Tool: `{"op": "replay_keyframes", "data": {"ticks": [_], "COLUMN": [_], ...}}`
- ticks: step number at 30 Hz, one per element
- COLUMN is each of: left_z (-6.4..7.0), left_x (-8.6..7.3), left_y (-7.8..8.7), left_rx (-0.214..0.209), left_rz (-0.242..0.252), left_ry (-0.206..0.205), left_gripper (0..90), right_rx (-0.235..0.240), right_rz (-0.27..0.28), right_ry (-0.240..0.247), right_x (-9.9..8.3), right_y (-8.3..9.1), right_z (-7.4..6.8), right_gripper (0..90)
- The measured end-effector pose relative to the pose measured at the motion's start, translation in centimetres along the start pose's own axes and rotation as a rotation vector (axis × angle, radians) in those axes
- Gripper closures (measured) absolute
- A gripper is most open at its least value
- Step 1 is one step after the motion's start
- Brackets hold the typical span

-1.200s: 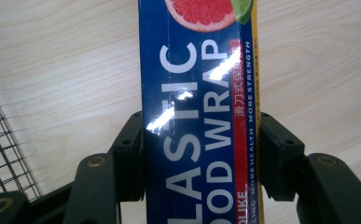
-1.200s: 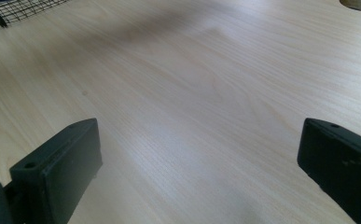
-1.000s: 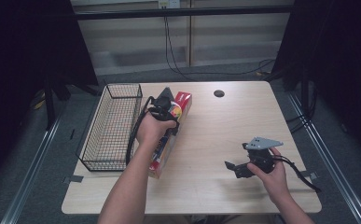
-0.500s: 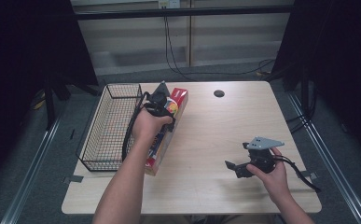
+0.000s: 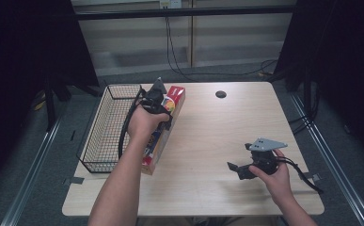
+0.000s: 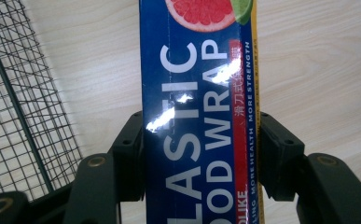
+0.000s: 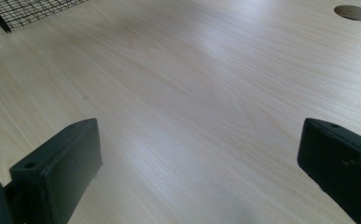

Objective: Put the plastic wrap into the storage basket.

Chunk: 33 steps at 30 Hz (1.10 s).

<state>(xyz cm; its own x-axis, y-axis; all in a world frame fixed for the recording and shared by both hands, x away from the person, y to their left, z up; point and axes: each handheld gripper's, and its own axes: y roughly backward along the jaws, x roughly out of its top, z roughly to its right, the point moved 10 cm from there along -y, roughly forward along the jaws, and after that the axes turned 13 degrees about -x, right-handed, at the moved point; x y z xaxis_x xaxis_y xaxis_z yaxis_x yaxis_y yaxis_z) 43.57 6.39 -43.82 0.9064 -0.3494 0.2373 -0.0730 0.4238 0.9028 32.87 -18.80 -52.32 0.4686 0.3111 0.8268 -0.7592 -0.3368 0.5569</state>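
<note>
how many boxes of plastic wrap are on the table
1: the plastic wrap box lies beside the wire basket on the table's left side, clamped by the left gripper. No others visible.

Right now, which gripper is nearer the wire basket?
Left. The left gripper is clamped on the plastic wrap box, right beside the wire basket. The right gripper hangs open over bare table, well across from the basket.

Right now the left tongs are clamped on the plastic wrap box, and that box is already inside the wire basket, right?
Not quite. The left tongs do clamp the plastic wrap box, but the box lies on the table beside the wire basket, not inside it. The high view shows this.
</note>
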Motion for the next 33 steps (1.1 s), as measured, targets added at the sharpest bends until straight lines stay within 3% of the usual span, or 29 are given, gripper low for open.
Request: {"op": "replay_keyframes", "data": {"ticks": [2,17,33], "left_z": [-0.3,-1.5,-2.7], "left_x": [-0.1,-0.5,-0.8], "left_y": [0.2,1.8,2.9], "left_rx": [0.013,0.023,0.028], "left_rz": [-0.004,0.007,0.019], "left_ry": [-0.010,0.038,0.061], "left_gripper": [44.3,44.3,44.3], "right_rx": [0.006,0.003,0.011], "right_rz": [-0.004,0.008,0.000], "right_ry": [0.000,-0.007,-0.011], "right_x": [0.0,0.0,-0.1], "right_y": [0.0,0.1,0.0], "right_z": [-0.1,0.1,0.1], "right_gripper": [0.0,0.0,0.0]}}
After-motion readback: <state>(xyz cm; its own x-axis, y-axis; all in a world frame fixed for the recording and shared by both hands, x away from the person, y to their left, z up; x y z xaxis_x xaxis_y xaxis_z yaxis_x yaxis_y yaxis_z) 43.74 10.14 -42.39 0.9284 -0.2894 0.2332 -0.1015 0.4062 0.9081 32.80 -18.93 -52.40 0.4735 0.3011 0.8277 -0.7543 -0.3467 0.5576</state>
